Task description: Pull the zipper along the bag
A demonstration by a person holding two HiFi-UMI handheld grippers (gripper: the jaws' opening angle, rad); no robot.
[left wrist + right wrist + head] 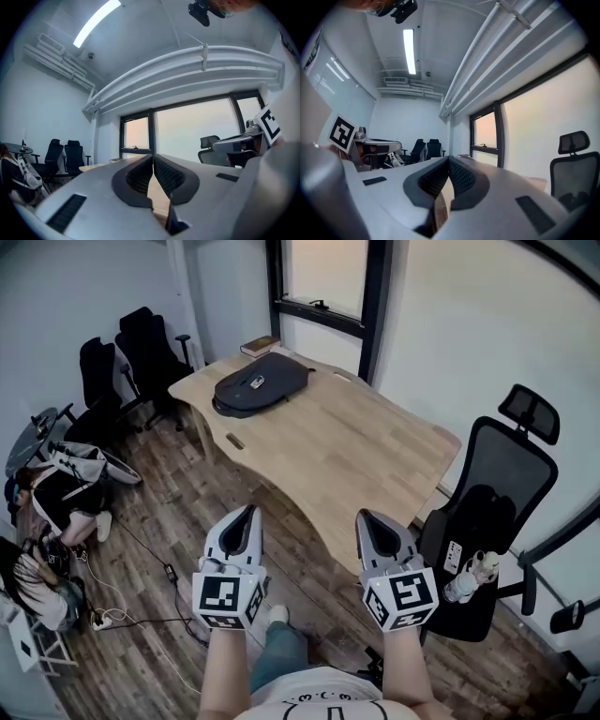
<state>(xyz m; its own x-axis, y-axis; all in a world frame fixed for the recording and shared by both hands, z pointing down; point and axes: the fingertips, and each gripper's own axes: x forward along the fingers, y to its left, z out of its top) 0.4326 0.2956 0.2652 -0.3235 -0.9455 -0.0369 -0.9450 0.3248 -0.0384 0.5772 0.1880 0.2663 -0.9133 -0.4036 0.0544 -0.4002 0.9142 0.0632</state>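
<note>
A dark grey bag (pixel 260 383) lies flat at the far left end of the wooden table (pixel 356 451), near the window. Its zipper is too small to make out. My left gripper (pixel 247 517) and right gripper (pixel 367 522) are held level side by side in front of the table's near edge, well short of the bag. Both are shut with nothing between the jaws. In the left gripper view the gripper (pixel 153 159) shows its tips touching; in the right gripper view the gripper (pixel 448 162) does too. The bag is in neither gripper view.
A black office chair (pixel 487 512) stands right of the table with a bottle (pixel 469 579) on its seat. Two more black chairs (pixel 141 357) stand at the far left. A person sits on the floor at the left, beside cables (pixel 141 615). A book (pixel 260 345) lies by the window.
</note>
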